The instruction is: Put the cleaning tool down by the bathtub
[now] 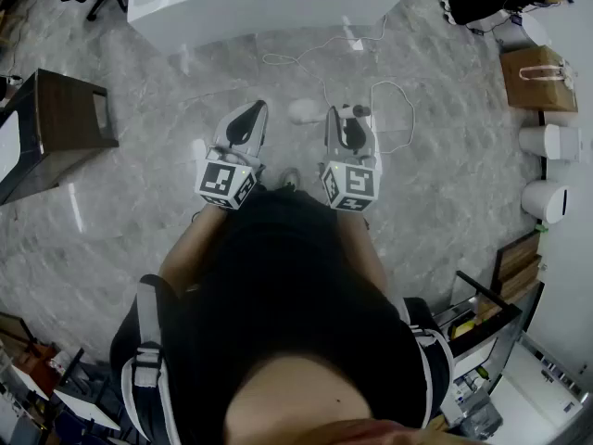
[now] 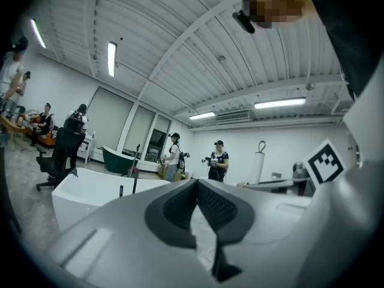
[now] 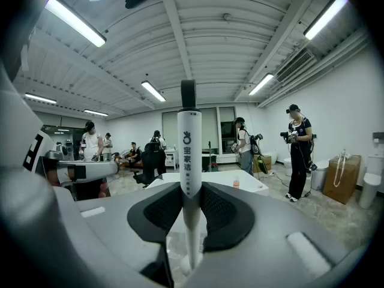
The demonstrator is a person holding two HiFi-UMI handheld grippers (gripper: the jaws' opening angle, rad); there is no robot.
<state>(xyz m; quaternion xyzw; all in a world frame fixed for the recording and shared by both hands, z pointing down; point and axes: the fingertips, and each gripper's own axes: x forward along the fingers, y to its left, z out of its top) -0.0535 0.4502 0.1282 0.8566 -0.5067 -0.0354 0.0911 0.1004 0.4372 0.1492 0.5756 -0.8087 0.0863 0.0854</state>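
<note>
The cleaning tool is a long white handle with a black top end, and it stands upright between my right gripper's pads, which are shut on it. From the head view its black top shows at the right gripper, with a pale round head low by the floor. The white bathtub lies ahead across the marble floor, also in the right gripper view and the left gripper view. My left gripper is level, its pads meeting at the tips around nothing.
A dark wooden cabinet stands to the left. A white cable loops over the floor near the tub. A paper bag and white bins line the right wall. Several people and an office chair stand beyond.
</note>
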